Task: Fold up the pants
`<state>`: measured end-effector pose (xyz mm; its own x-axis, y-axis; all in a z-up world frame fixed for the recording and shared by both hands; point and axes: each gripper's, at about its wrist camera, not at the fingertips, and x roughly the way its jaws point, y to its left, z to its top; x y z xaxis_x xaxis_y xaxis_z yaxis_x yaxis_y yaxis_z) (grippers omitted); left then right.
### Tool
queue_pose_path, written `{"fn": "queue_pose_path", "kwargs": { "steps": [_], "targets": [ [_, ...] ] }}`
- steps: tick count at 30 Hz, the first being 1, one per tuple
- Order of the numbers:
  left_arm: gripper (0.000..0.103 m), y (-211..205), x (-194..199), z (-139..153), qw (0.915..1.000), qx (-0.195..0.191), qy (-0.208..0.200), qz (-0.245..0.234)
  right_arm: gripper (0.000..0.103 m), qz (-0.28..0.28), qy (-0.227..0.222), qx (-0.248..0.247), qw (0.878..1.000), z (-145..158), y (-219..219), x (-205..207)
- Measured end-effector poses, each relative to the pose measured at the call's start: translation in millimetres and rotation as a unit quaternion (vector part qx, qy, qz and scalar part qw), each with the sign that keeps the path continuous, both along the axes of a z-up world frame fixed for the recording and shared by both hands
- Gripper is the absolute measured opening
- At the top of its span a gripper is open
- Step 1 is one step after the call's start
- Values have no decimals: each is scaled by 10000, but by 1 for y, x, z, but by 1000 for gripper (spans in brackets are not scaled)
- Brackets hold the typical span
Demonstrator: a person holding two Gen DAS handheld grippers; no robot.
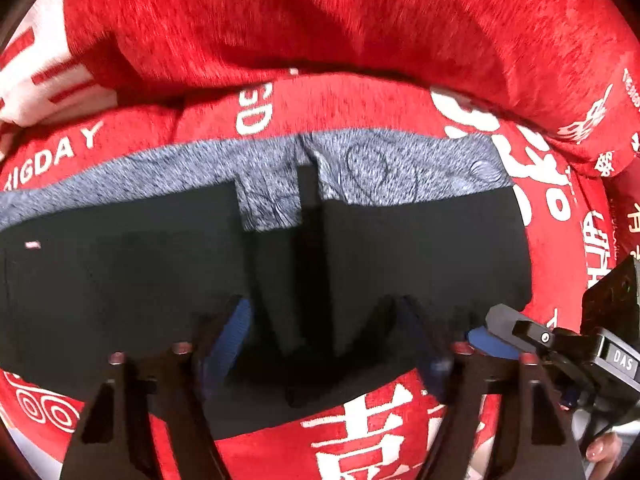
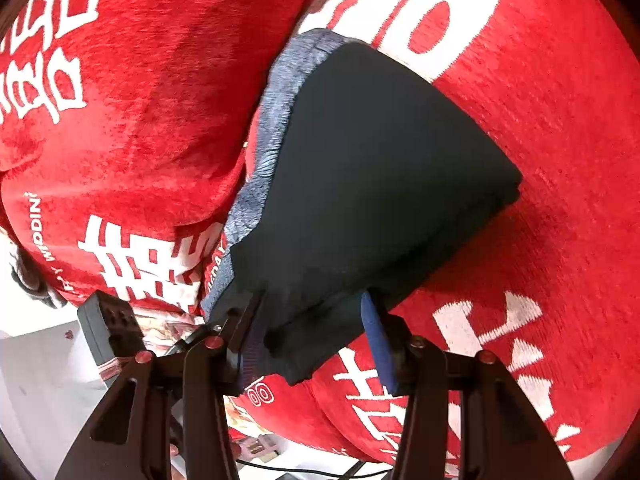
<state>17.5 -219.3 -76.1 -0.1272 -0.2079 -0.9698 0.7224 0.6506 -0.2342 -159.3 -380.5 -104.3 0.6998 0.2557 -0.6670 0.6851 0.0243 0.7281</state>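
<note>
Item: black pants (image 1: 360,248), folded into a compact stack, grey patterned lining (image 1: 400,168) exposed along the far edge. Location: centre of the left wrist view, lying on a red blanket (image 1: 360,20) printed with white characters and lettering. In the right wrist view the stack (image 2: 380,168) runs from lower centre toward the upper middle of the frame, grey lining along its left edge.

Left gripper (image 1: 326,312): lower centre of its frame, blue-padded fingers (image 1: 236,320) spread wide over the near part of the pants, nothing pinched between them.

Right gripper (image 2: 316,312): lower centre of its frame, fingers (image 2: 376,332) spread on either side of the near corner of the stack; whether the pads touch the cloth cannot be told. It also shows at the lower right of the left wrist view (image 1: 492,332).

Blanket: bunched in a thick fold across the top of the left wrist view.
</note>
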Motion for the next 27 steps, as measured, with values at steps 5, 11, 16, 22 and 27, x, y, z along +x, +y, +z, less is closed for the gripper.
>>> {"fn": "queue_pose_path", "kwargs": {
  "steps": [5, 11, 16, 22, 27],
  "targets": [
    [48, 1, -1, -7, 9999, 4, 154, 74, 49, -110, -41, 51, 9999, -8, -3, 4],
    [40, 9, 0, 14, 9995, -297, 49, 124, 5, -330, 115, -36, 9994, -10, -8, 7],
    [40, 29, -7, 22, 9993, -224, -281, 72, 5, -48, -82, -297, 9995, 17, 2, 11],
    [43, 43, -11, -5, 9989, 78, -385, 267, 4, 159, 428, -192, 9988, -19, 18, 16],
    [69, 44, -10, 14, 9969, 136, -740, 245, 14, 645, 486, -275, 9964, -2, 15, 20]
  ]
}}
